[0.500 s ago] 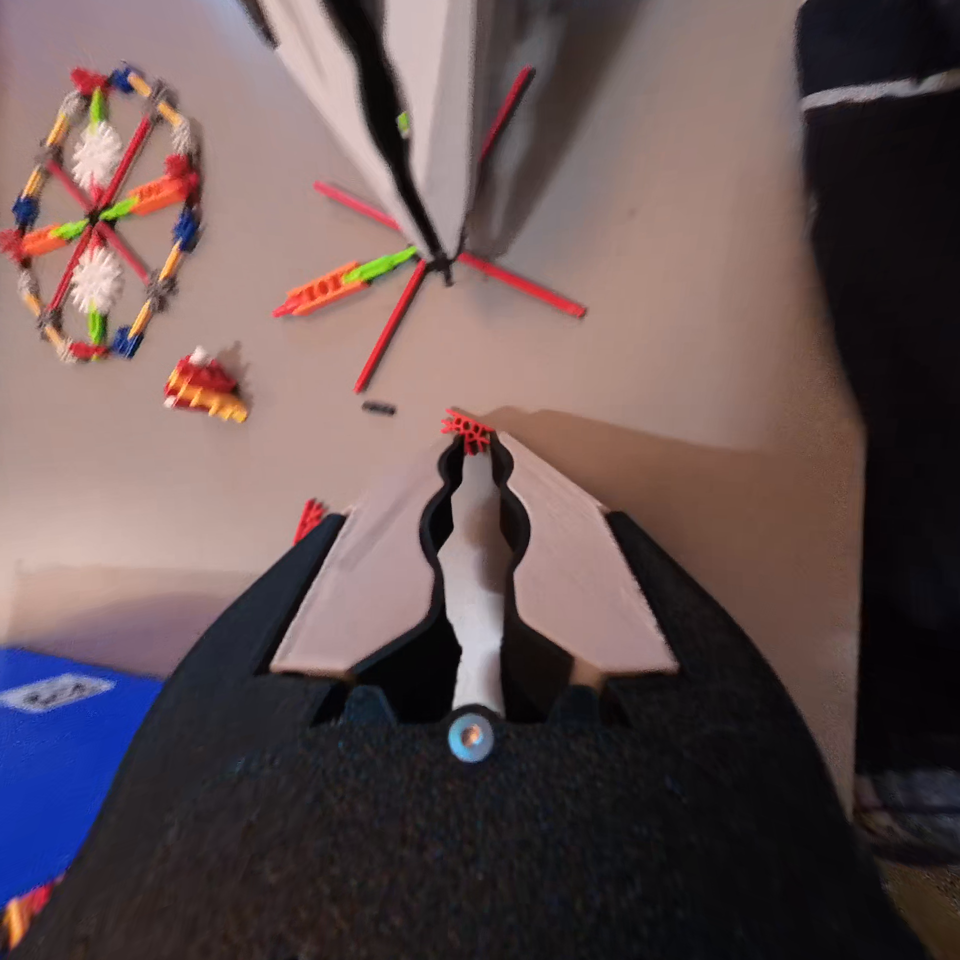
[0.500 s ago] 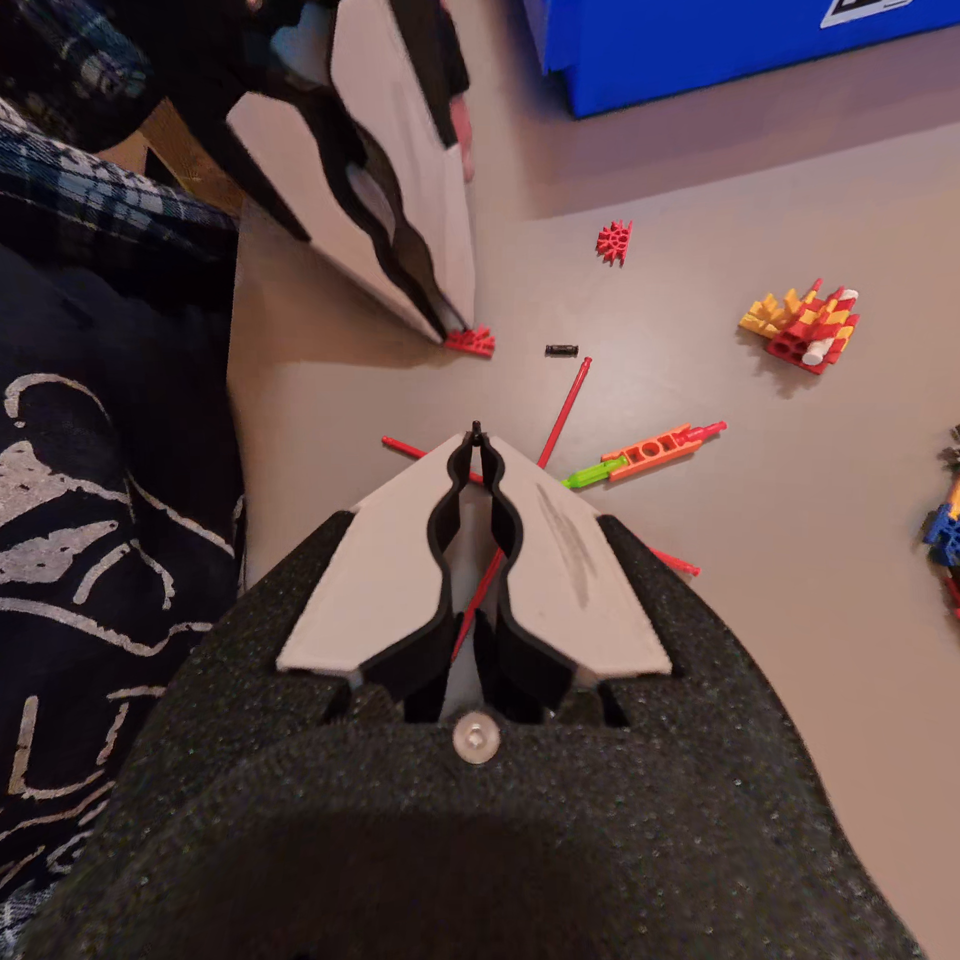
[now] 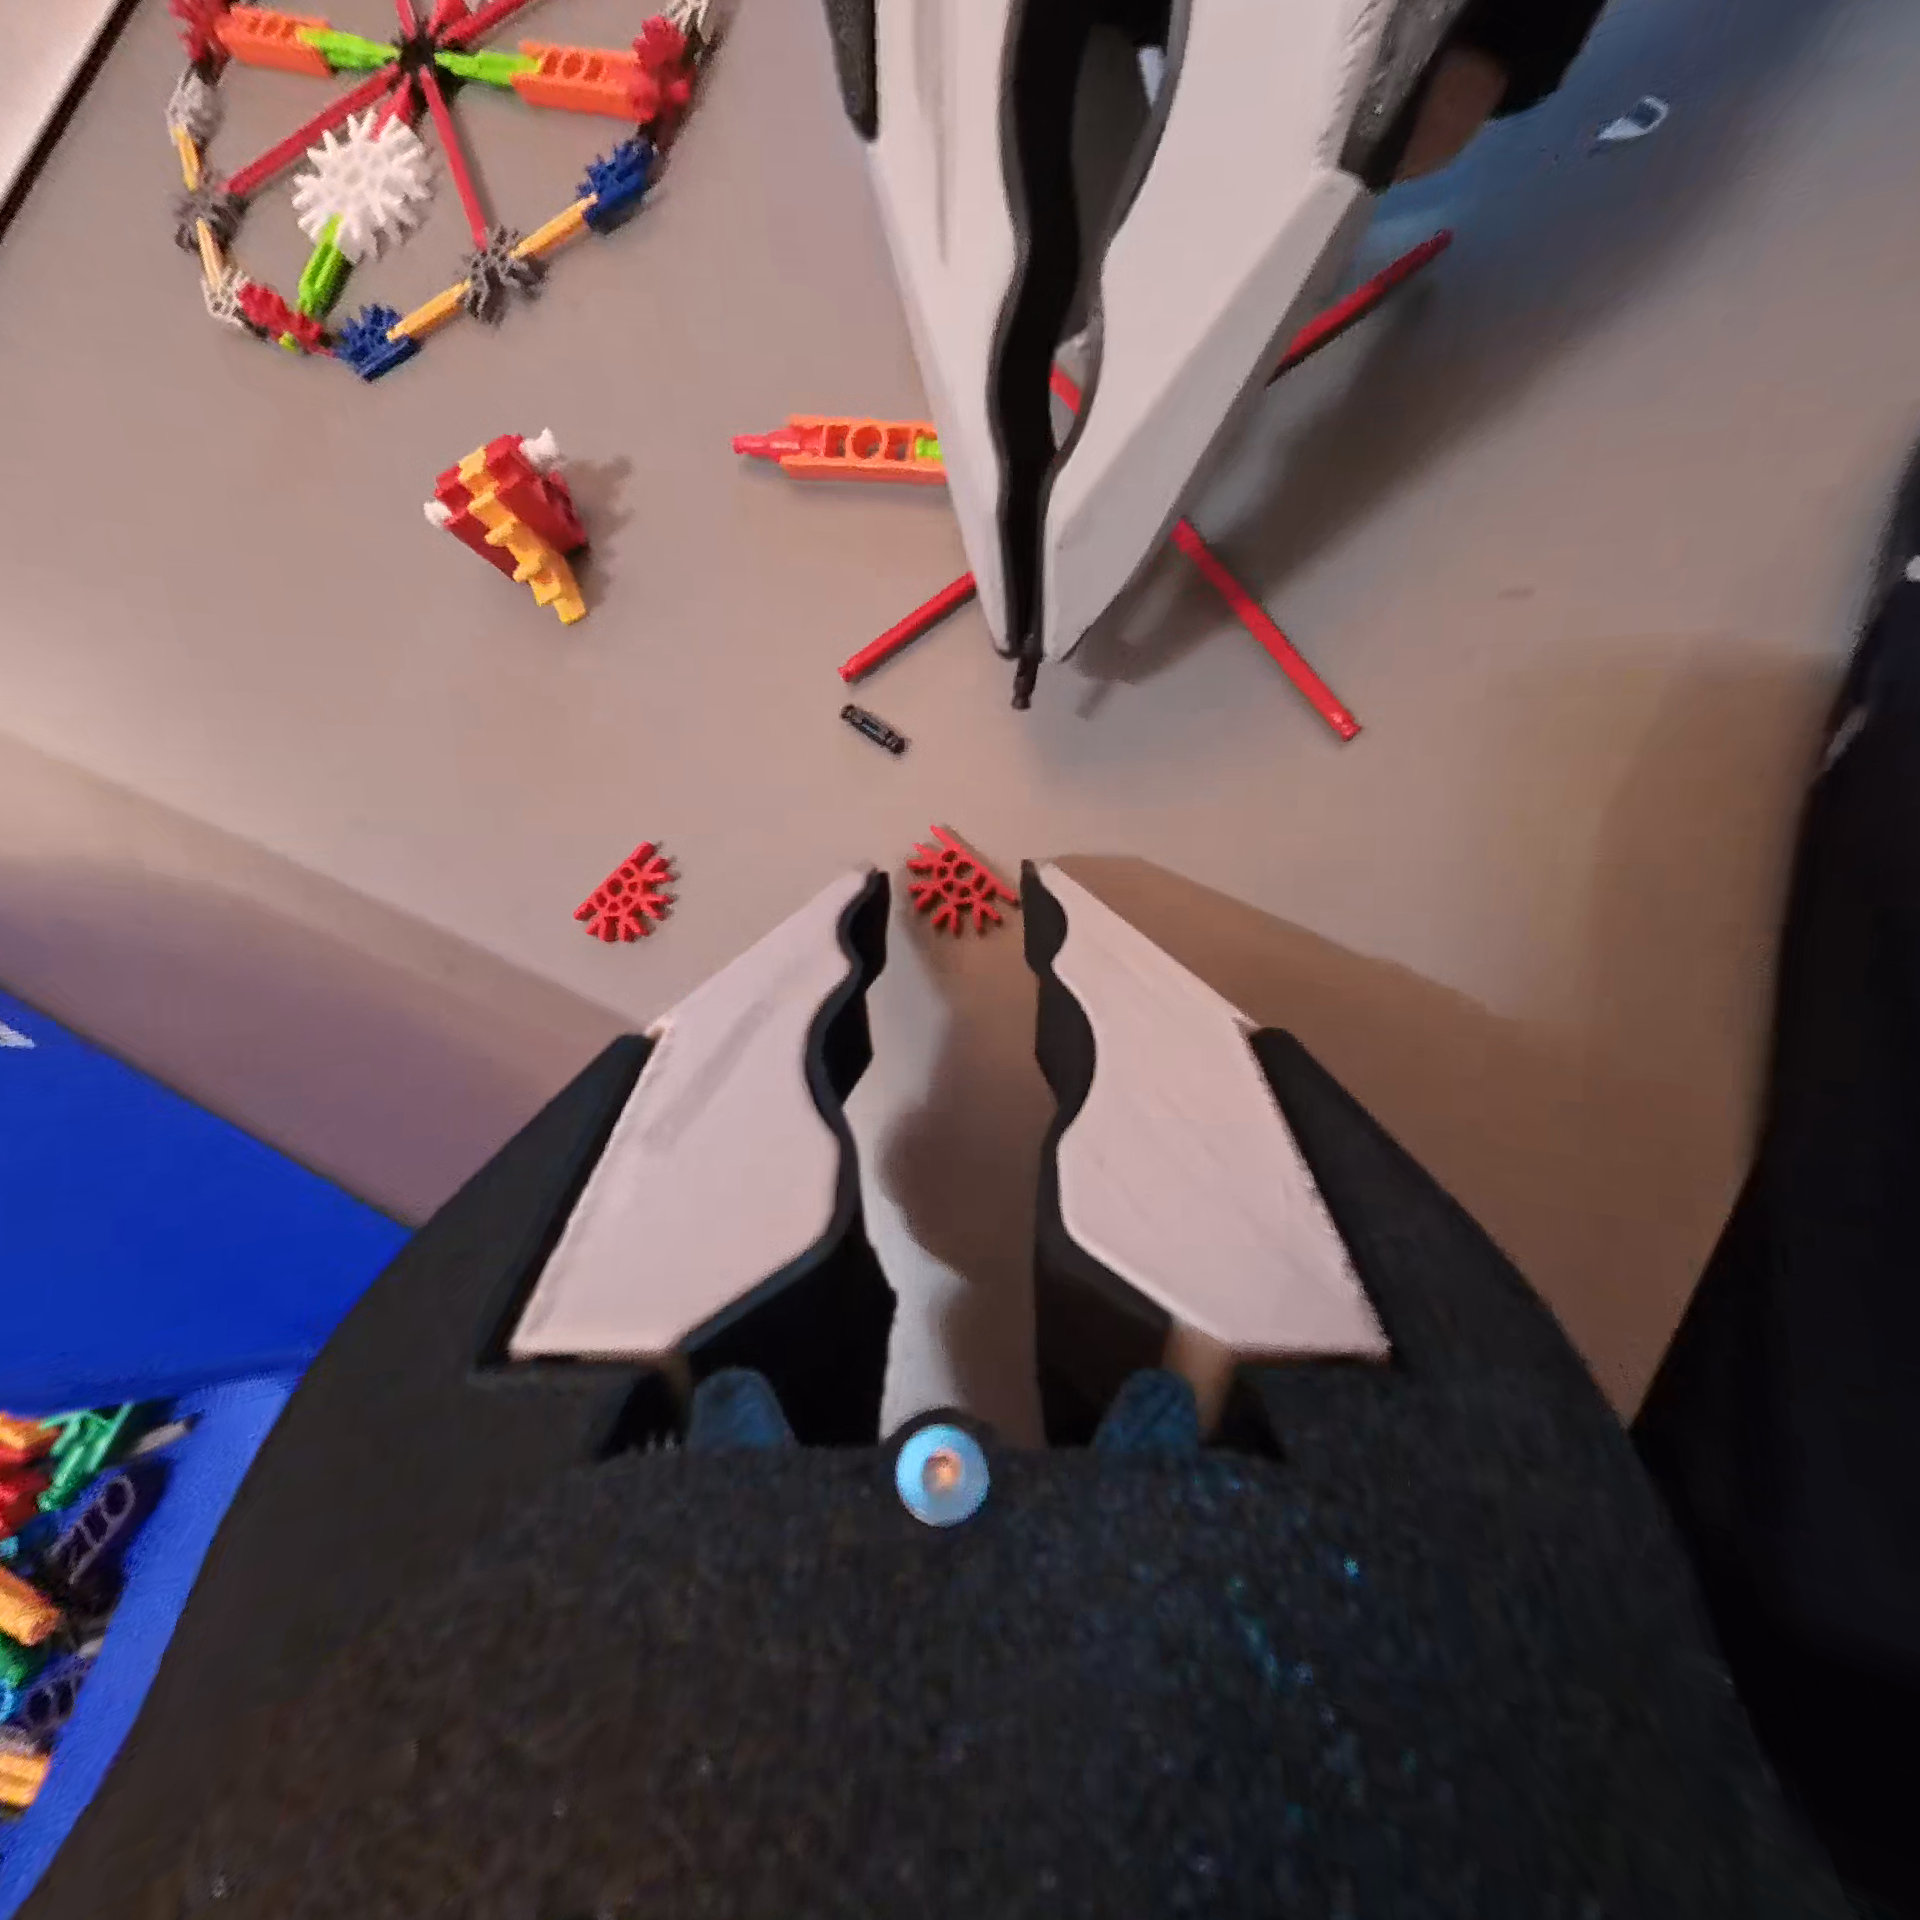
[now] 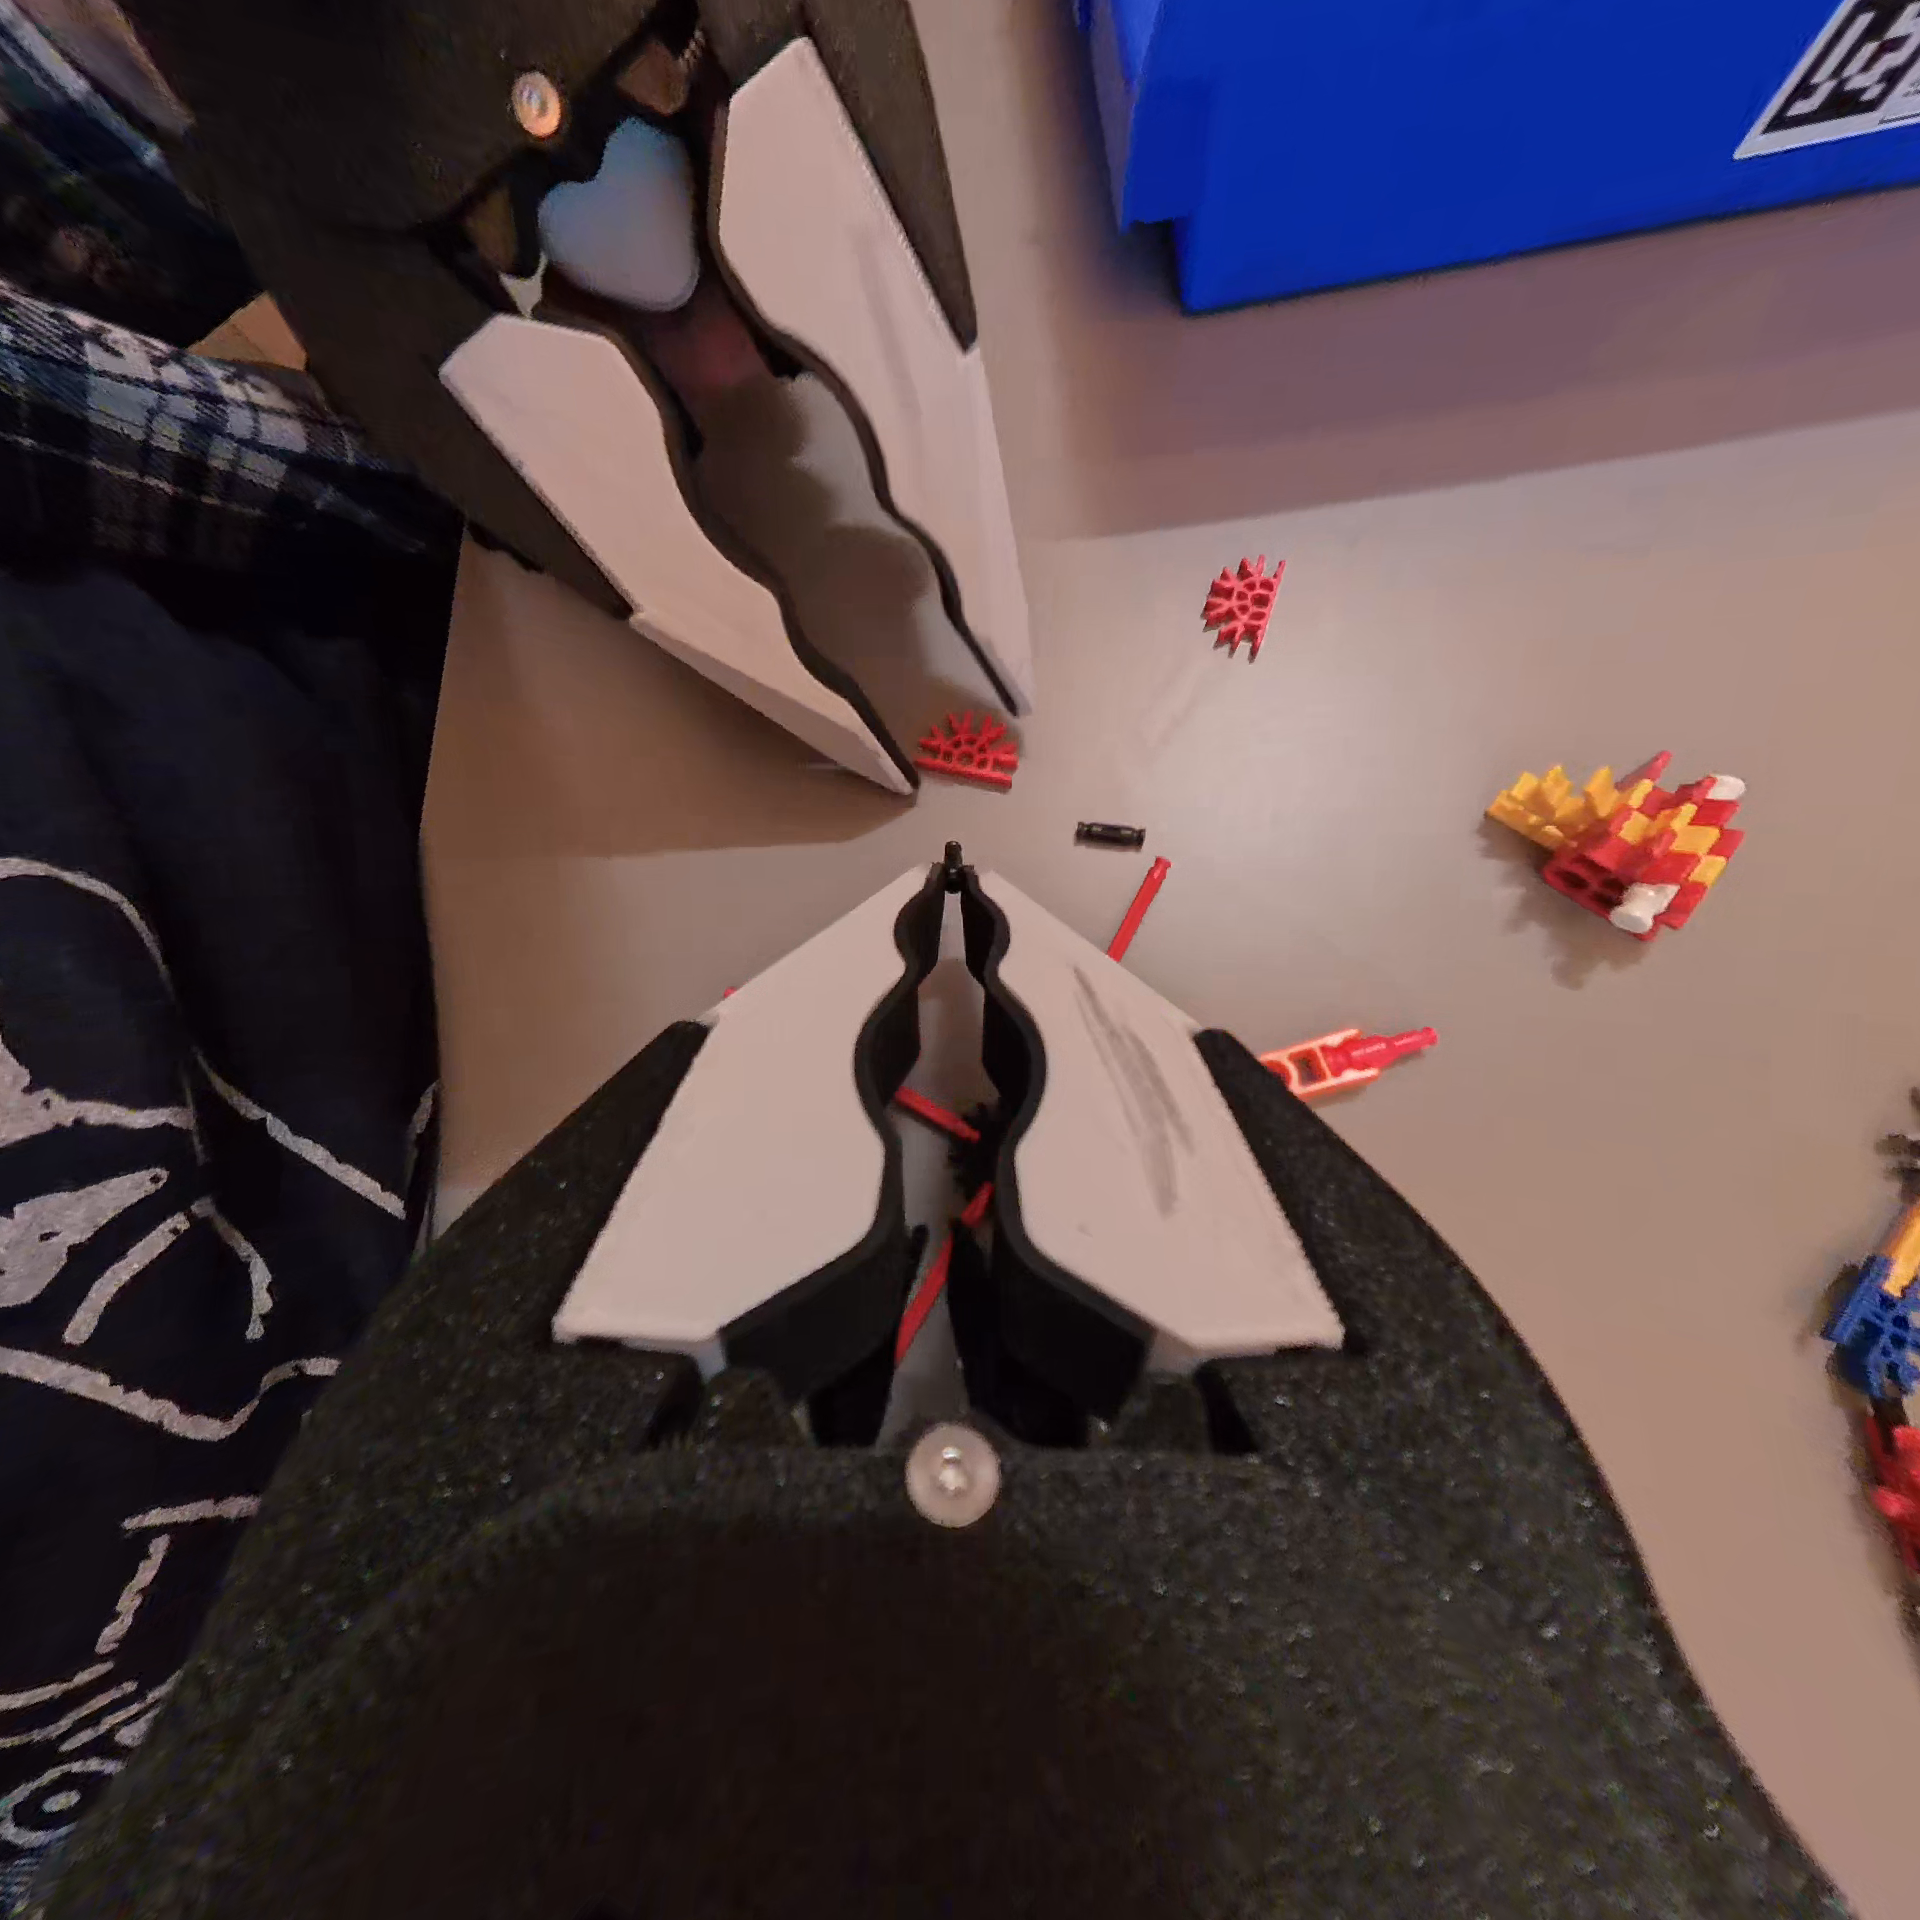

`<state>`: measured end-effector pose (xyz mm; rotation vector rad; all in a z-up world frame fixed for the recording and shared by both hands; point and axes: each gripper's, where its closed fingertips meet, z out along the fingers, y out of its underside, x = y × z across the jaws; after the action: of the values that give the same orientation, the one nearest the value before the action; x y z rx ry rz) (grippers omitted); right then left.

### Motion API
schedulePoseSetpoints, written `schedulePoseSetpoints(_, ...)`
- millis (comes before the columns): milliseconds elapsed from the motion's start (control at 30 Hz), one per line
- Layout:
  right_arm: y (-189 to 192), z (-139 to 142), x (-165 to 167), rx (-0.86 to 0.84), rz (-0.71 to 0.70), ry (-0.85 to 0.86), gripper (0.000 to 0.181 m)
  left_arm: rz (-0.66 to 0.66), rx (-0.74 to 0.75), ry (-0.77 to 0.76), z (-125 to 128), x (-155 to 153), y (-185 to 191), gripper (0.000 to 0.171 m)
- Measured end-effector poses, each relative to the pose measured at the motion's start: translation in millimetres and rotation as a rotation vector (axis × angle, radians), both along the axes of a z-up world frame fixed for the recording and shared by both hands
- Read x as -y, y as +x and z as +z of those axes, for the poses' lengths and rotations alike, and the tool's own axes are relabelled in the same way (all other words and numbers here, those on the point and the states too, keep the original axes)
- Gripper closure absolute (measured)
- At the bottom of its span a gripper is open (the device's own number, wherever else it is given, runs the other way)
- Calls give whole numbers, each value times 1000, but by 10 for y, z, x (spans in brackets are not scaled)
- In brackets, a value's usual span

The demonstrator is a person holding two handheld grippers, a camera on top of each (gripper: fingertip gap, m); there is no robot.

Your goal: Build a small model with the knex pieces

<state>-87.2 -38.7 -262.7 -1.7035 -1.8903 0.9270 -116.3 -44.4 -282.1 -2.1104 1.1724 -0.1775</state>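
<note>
Fingers of the left gripper (image 3: 954,883) are spread around a red connector (image 3: 956,886); beyond it, a small black rod (image 4: 952,868) is pinched by the right gripper (image 4: 953,883).

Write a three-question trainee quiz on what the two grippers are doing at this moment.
1. True or false: the left gripper has its fingers open.
2. What do the right gripper's tips pinch? A) a black rod B) a yellow piece C) nothing
3. How many loose red connectors lie by the left gripper?

Key: 1 true. 2 A. 3 two: one at its tips, another off to the side.
</note>
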Motion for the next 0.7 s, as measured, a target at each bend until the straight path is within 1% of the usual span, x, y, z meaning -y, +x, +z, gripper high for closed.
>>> schedulePoseSetpoints(67,-17,-5,7,1,5,-1,179,35,25,-6,9,11,50,152)
schedulePoseSetpoints(167,-23,-13,5,0,5,-7,179,65,2,15,-9,0,38,164)
schedulePoseSetpoints(267,-15,-28,14,6,13,-16,179,32,16,24,-8,17,84,167)
schedulePoseSetpoints(300,-12,-32,17,8,16,-16,179,16,25,15,-6,38,105,167)
schedulePoseSetpoints(333,-10,-31,14,10,17,-15,179,-28,38,4,-4,90,152,168)
schedulePoseSetpoints(367,-8,-22,12,8,19,-15,179,-93,35,14,0,147,200,170)
schedulePoseSetpoints(400,-7,-9,12,5,21,-20,179,-162,2,56,-1,187,227,171)
schedulePoseSetpoints(467,1,7,28,3,30,-36,179,-289,-68,129,-7,282,263,171)
schedulePoseSetpoints(500,10,-1,46,9,40,-44,179,-302,-73,134,5,297,263,171)
schedulePoseSetpoints(567,26,-24,91,24,63,-52,179,-320,-27,155,88,320,278,167)
schedulePoseSetpoints(633,25,-48,127,32,76,-58,179,-278,-8,155,134,288,220,155)
schedulePoseSetpoints(700,17,-68,171,38,93,-71,179,-251,-7,144,105,270,170,155)
